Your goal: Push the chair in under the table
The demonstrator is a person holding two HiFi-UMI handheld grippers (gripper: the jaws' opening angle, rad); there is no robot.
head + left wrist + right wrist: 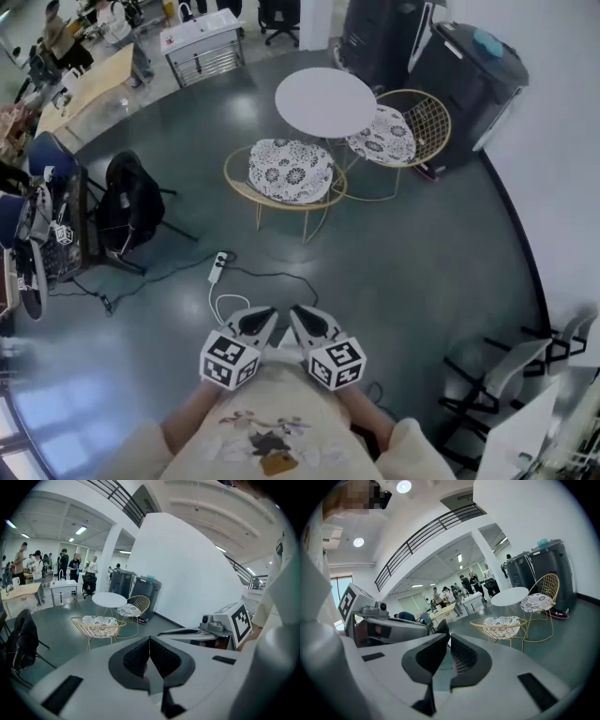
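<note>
A wire chair with a patterned cushion [291,169] stands on the dark floor just in front of a round white table [325,101], not tucked under it. A second wire chair [398,131] stands at the table's right. Both grippers are held close to my body, far from the chairs. My left gripper [269,313] is shut, empty, its pads meeting [149,640]. My right gripper [295,310] sits beside it, tips all but touching with nothing between them [446,634]. The gripper views show the chair [98,623] [499,623] and the table [108,599] [509,596] ahead.
A power strip [218,267] with cables lies on the floor between me and the chair. A black office chair with a jacket [131,202] stands at left. Black bins [469,75] stand behind the table, and folding chairs [506,366] at right. People work at desks far back.
</note>
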